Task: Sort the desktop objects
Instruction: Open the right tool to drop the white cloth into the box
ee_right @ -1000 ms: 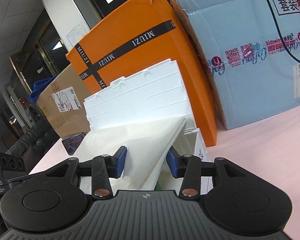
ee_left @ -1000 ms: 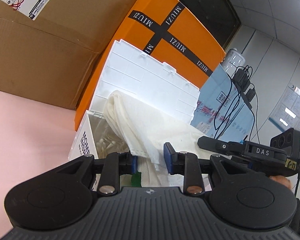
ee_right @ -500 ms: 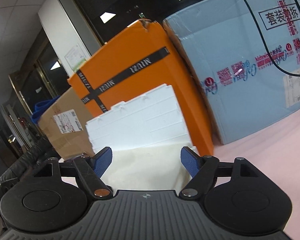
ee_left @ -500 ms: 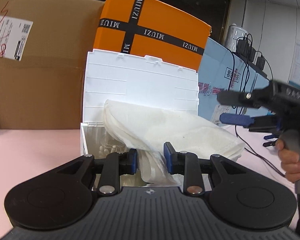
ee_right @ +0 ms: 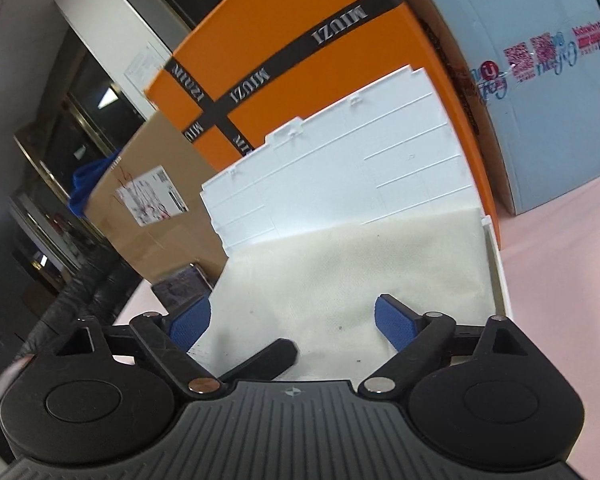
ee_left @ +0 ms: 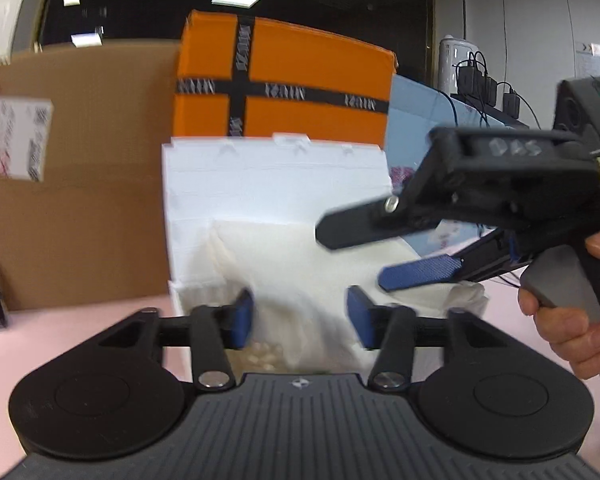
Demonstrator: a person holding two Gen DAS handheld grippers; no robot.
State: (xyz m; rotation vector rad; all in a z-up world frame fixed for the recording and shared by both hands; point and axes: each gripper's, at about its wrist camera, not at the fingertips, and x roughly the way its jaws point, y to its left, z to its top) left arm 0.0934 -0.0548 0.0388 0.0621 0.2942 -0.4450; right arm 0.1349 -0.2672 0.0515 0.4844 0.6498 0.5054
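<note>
Cloth (ee_right: 352, 272) lies draped over the white box (ee_left: 268, 184) on the pink bench (ee_right: 572, 264); left tongs (ee_left: 300, 318) and right tongs (ee_right: 292, 322) are both opening, apparently clear of it, with open bench rightward.

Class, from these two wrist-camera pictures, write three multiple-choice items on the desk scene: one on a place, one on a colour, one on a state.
1. Where does the cream cloth lie?
A. Across the open white box
B. On the brown carton
C. On the floor

2. What colour is the box with crossed black straps?
A. Green
B. Orange
C. Red

3. How is the white lid?
A. Shut flat
C. Taken off
B. Raised upright behind the box

Answers: 1 A, the cloth drapes over the box's rim; 2 B, it is plainly orange in both views; 3 B, the lid stands up against the orange box.
</note>
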